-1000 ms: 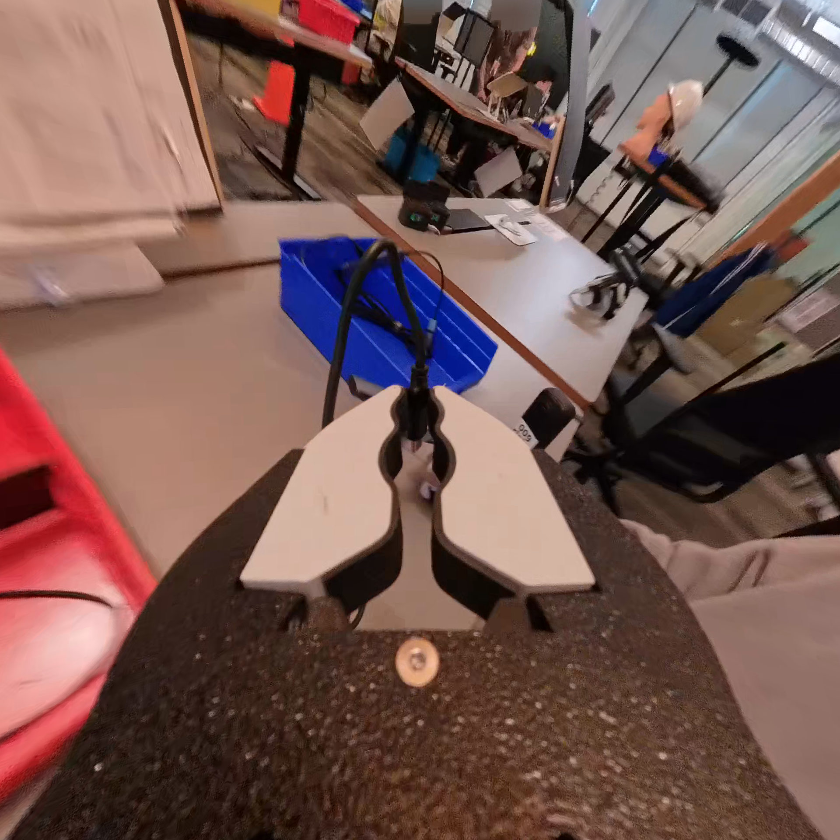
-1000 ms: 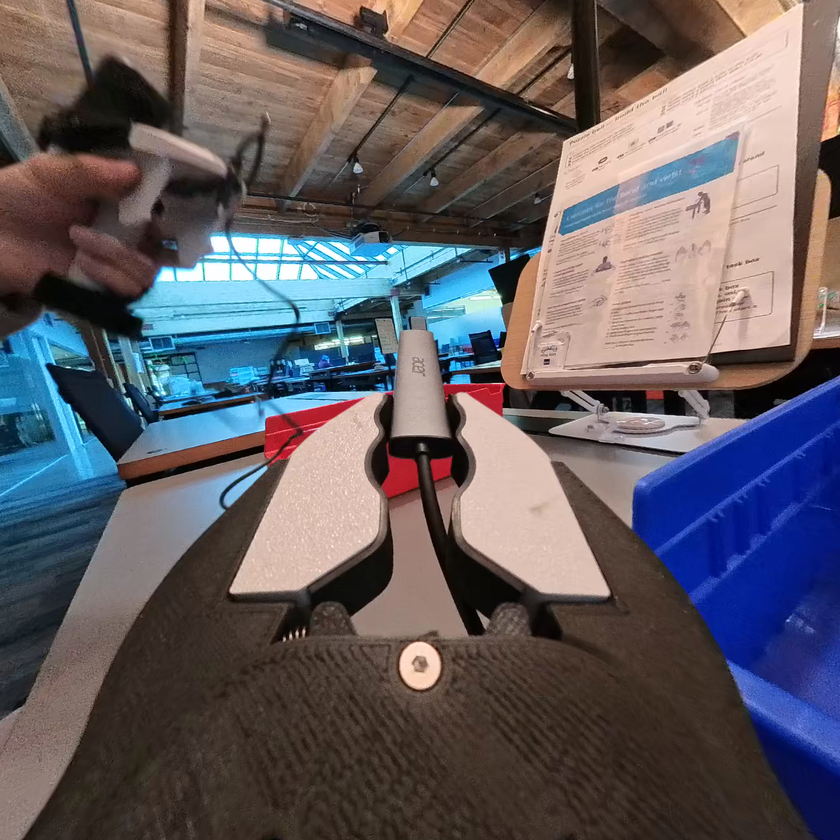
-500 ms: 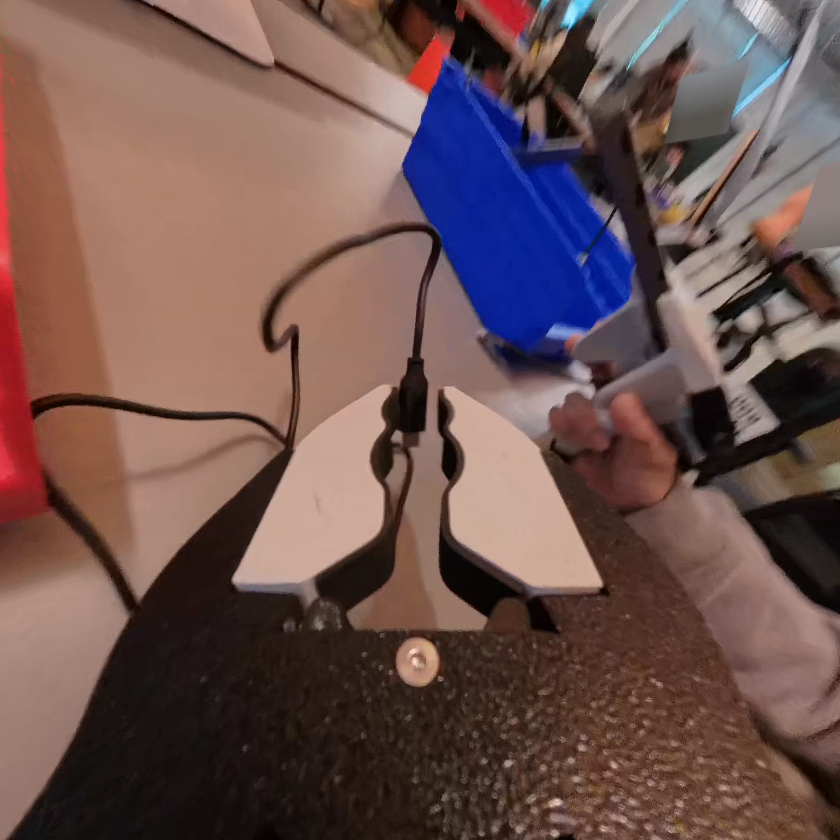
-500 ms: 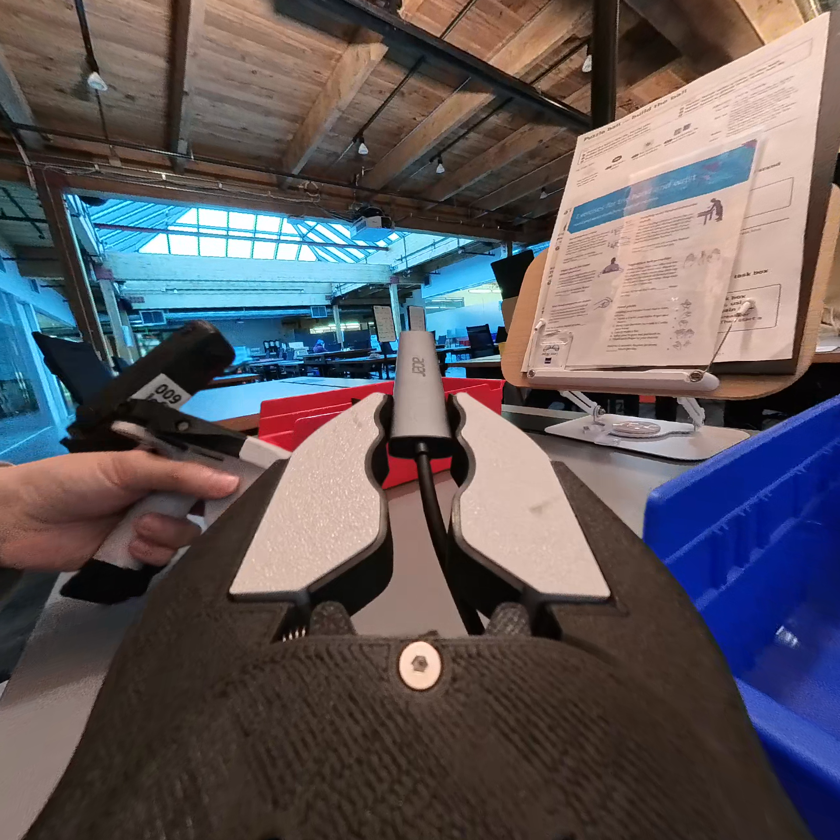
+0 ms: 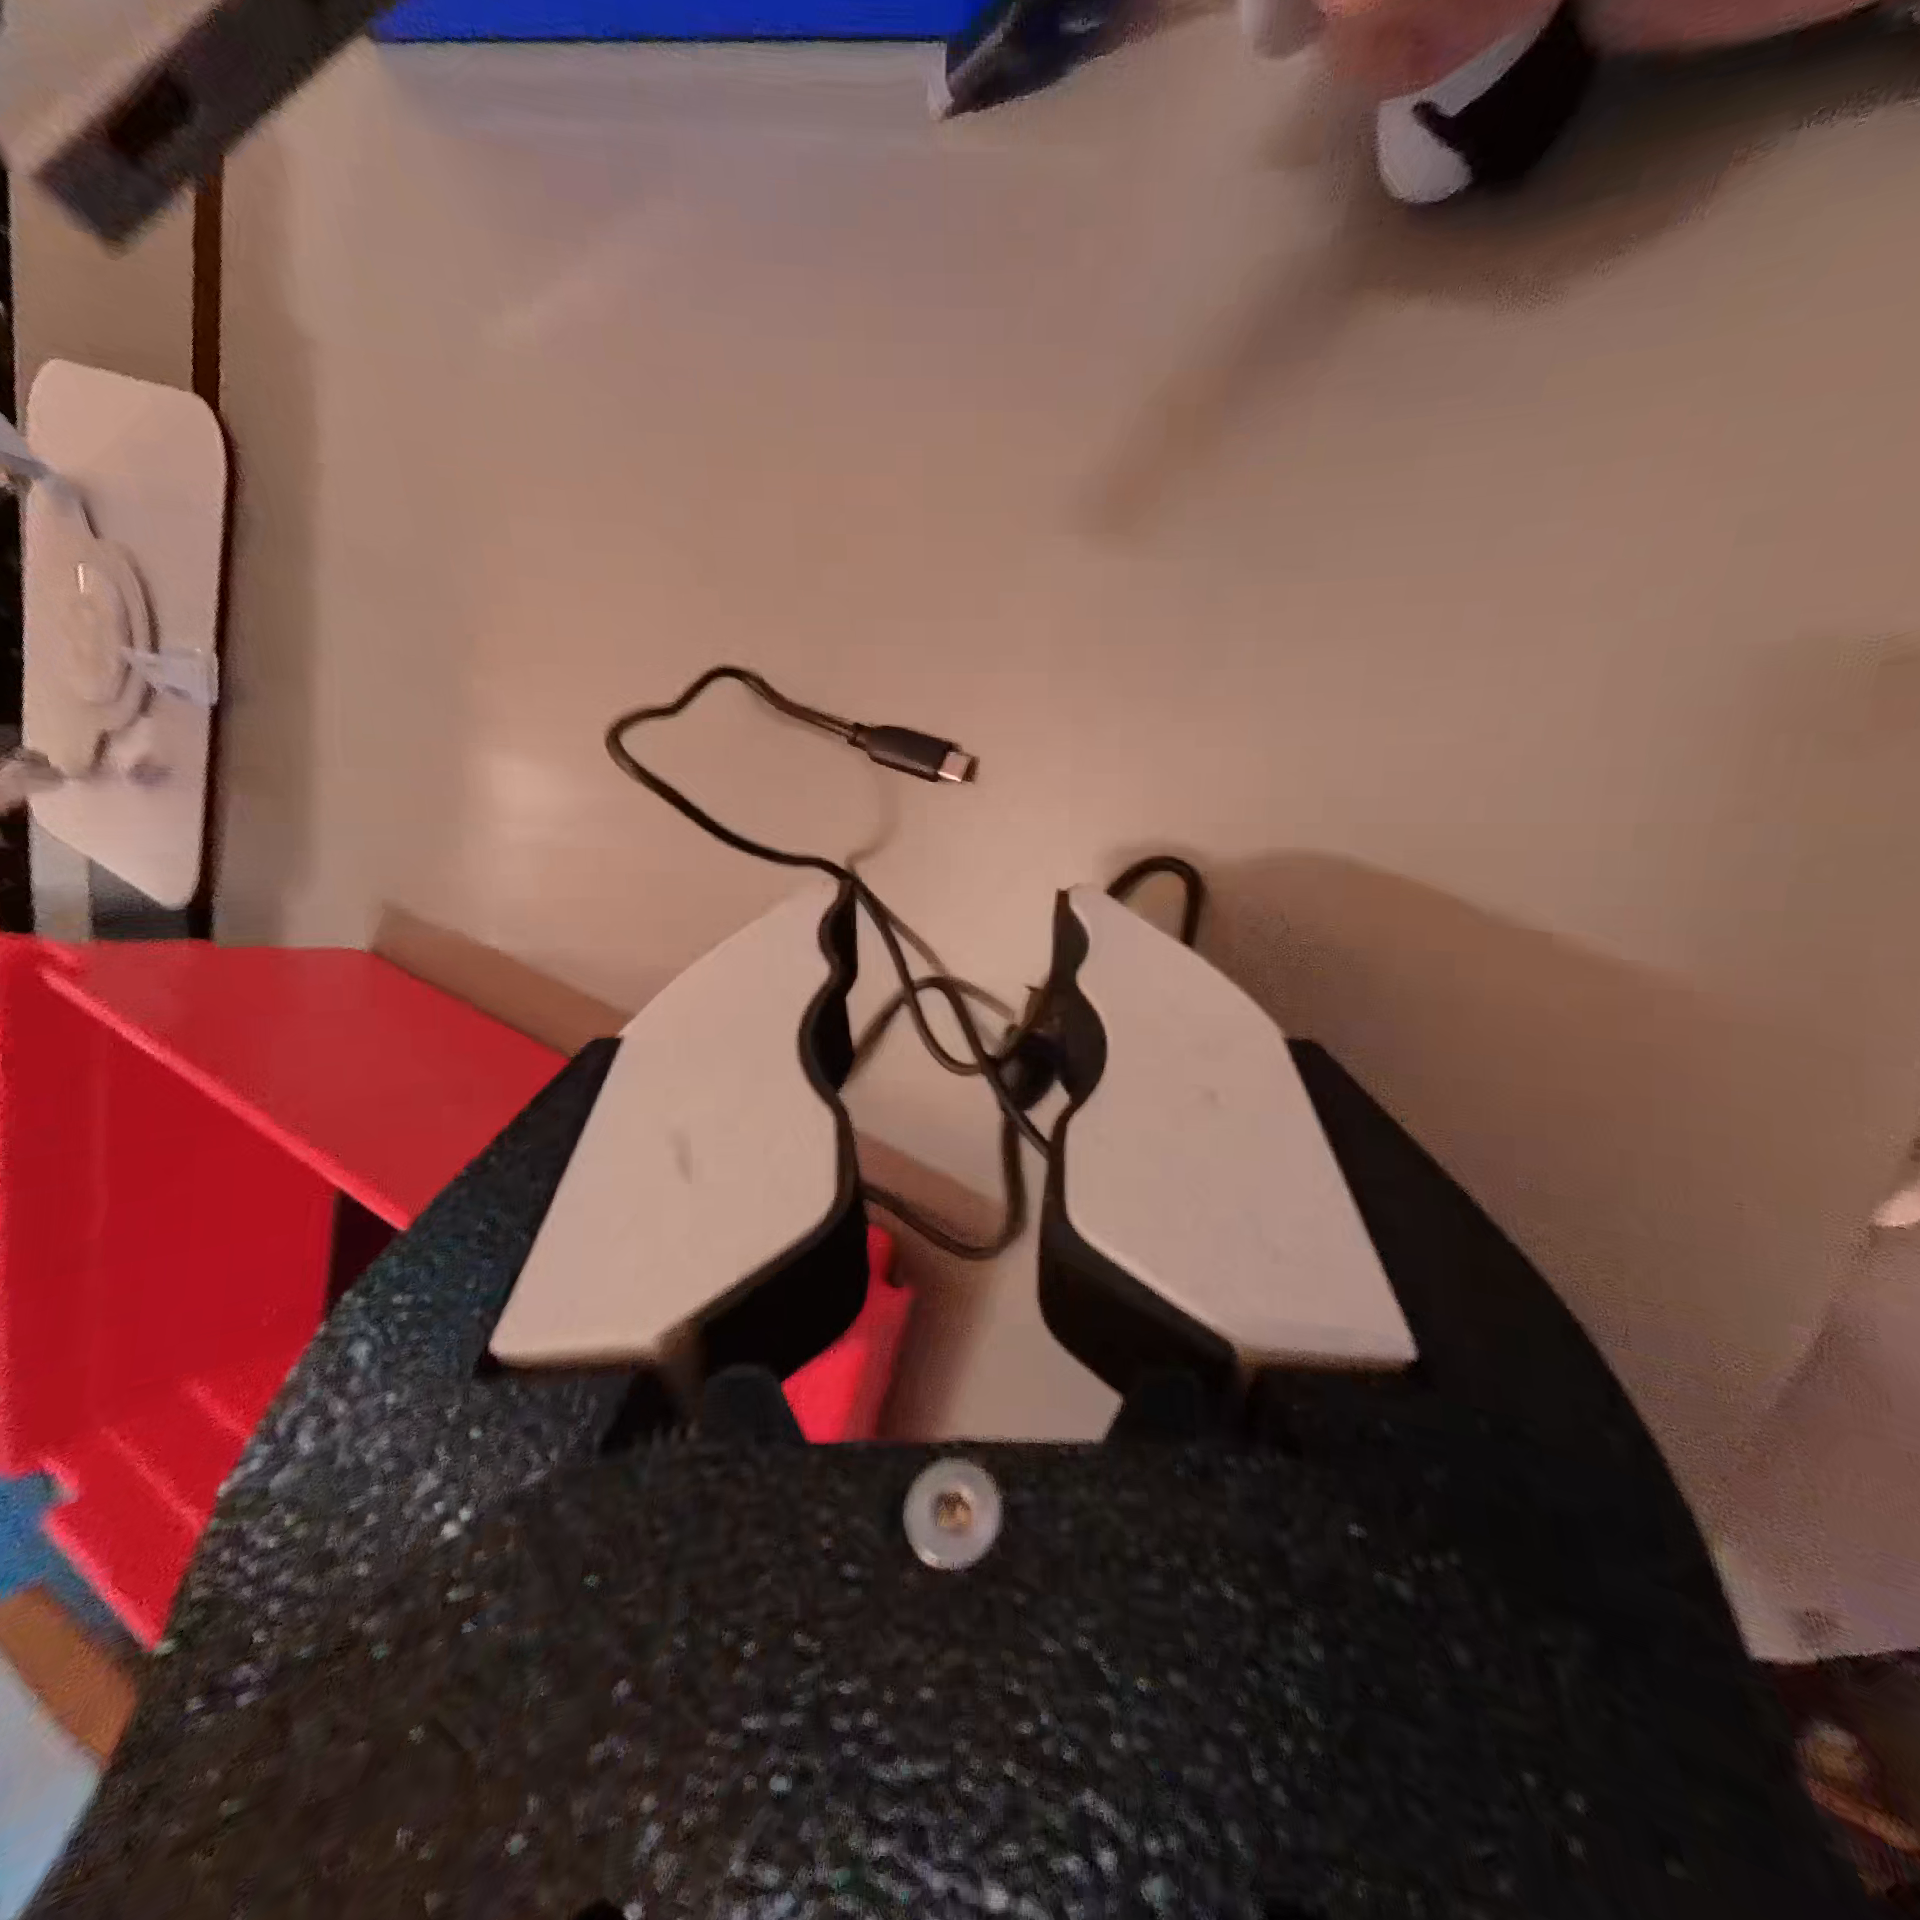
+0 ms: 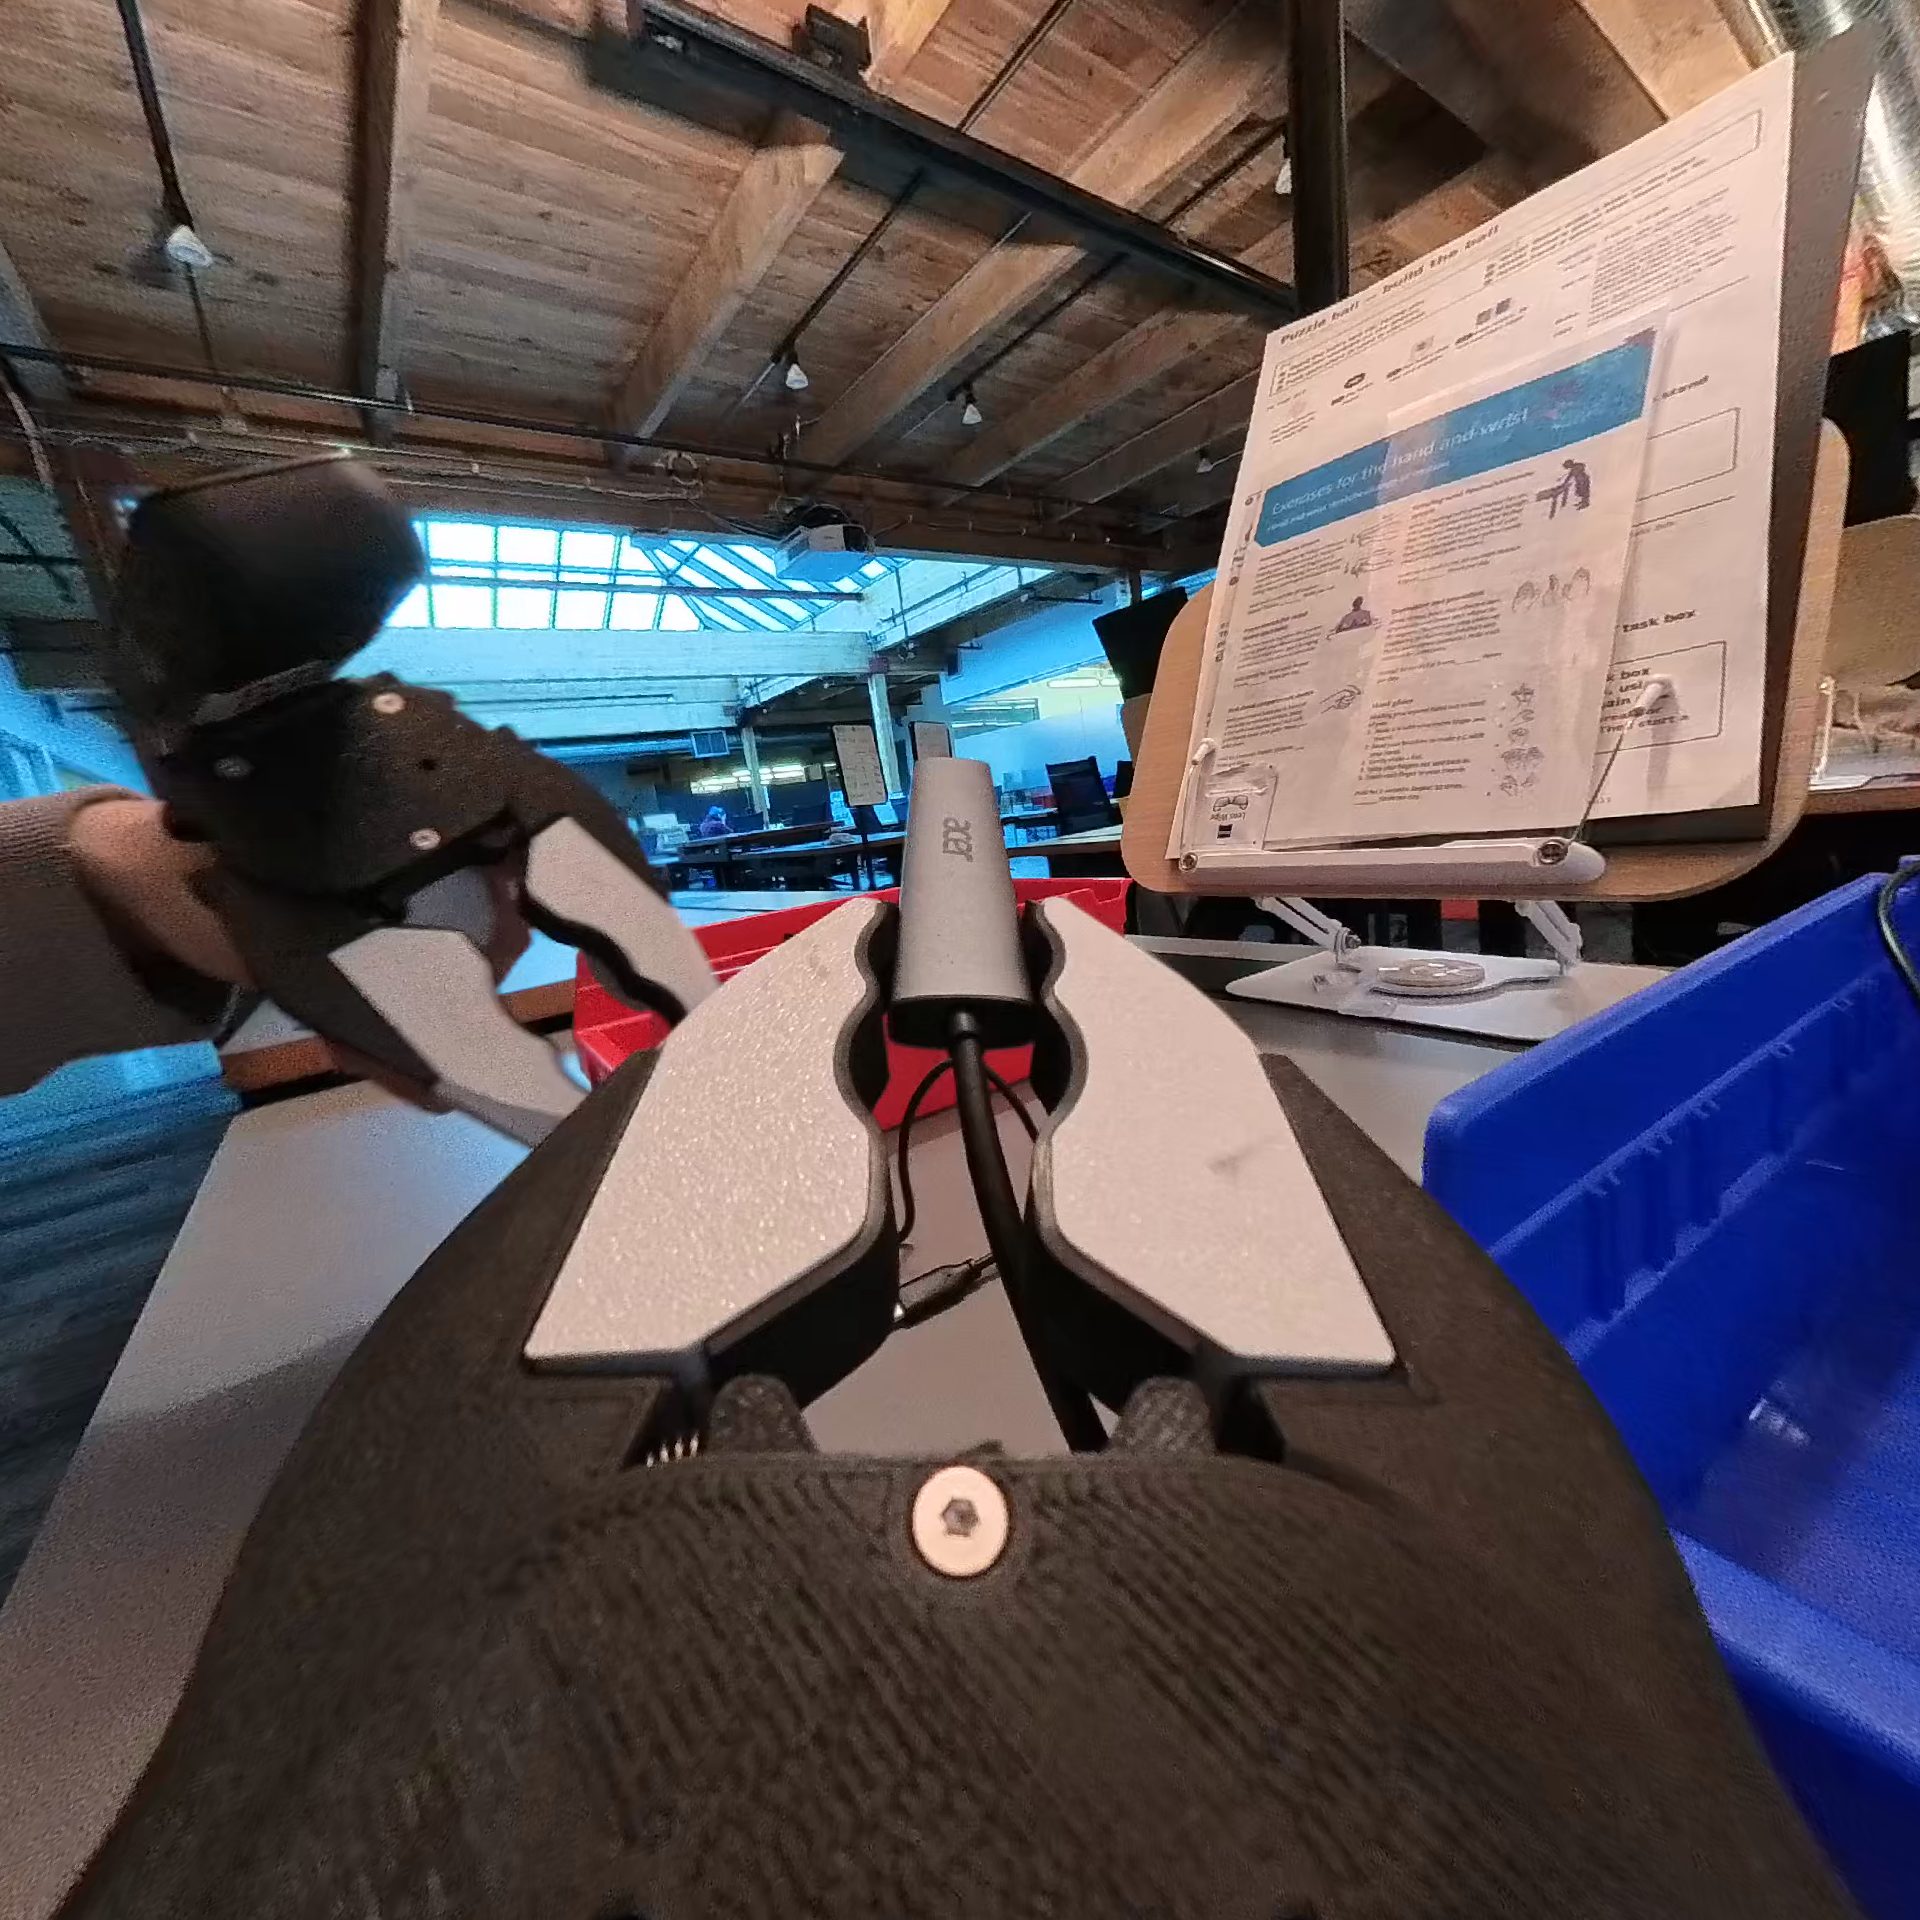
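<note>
My left gripper (image 5: 951, 909) is open and points down at the beige table (image 5: 1351, 623). A thin black cable (image 5: 665, 790) lies loose on the table under and ahead of it, its plug (image 5: 914, 753) free just beyond the fingertips. Nothing is in the jaws. My right gripper (image 6: 961, 925) is shut on a grey hub (image 6: 951, 831), held upright above the table, its thick black cord (image 6: 987, 1143) running back between the fingers. The open left gripper (image 6: 520, 935) shows to the left in the right wrist view.
A red bin (image 5: 208, 1091) sits at the left gripper's left; it also shows in the right wrist view (image 6: 748, 935). A blue bin (image 6: 1714, 1195) stands close on the right. A document stand (image 6: 1455, 623) with papers is behind, its white base (image 5: 114, 623) on the table. One gripper's finger ends stand about 15 cm off the other's.
My left gripper has opened and let go of the cable plug, which now lies on the table. It has swung to look down. The right gripper holds still with the hub.
</note>
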